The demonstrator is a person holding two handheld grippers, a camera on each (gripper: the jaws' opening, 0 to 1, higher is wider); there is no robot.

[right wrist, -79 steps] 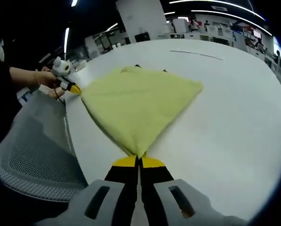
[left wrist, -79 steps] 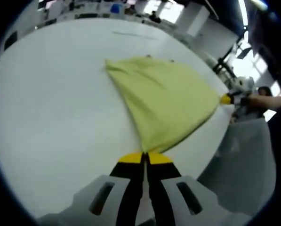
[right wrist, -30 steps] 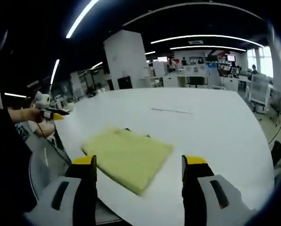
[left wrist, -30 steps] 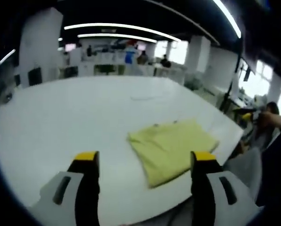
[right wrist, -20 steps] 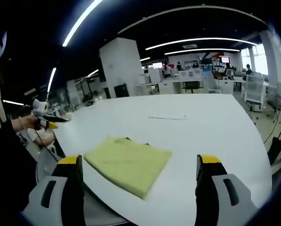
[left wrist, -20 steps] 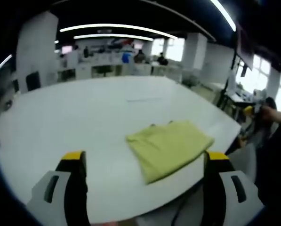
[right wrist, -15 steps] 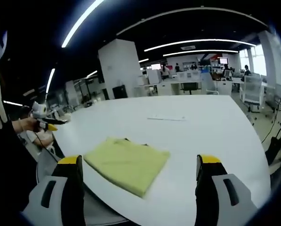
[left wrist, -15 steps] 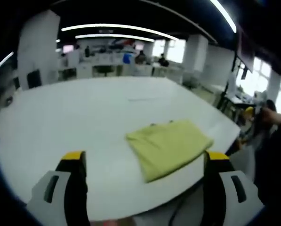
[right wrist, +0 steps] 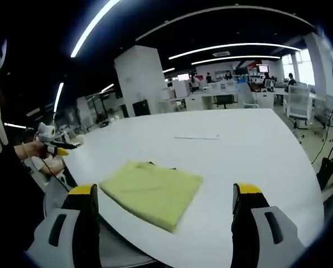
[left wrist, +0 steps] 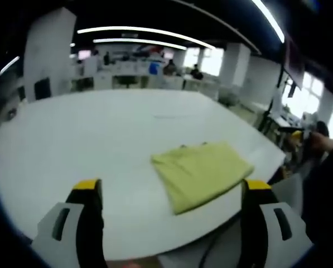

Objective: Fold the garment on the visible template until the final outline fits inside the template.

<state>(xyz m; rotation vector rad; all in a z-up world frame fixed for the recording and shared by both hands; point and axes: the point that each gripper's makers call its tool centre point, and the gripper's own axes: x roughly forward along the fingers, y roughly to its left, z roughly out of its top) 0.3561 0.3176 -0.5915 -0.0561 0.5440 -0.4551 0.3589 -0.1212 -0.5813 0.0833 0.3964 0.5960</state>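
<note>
The left gripper (left wrist: 170, 187) was held clear of the white table (left wrist: 88, 134), its yellow-tipped jaws spread wide with nothing between them. Ahead of it, between the two jaws and nearer the right one, the folded yellow garment (left wrist: 201, 173) lay flat near the table's near edge. Farther beyond the garment a thin pale strip (left wrist: 169, 116) lay on the tabletop.

The right gripper (right wrist: 163, 192) also stood wide and empty, off the table. The garment (right wrist: 152, 192) lay ahead between its jaws, closer to the left jaw, and the strip (right wrist: 196, 137) sat well beyond it. Far to the left, a hand held the left gripper (right wrist: 53, 146) beside the table's edge.
</note>
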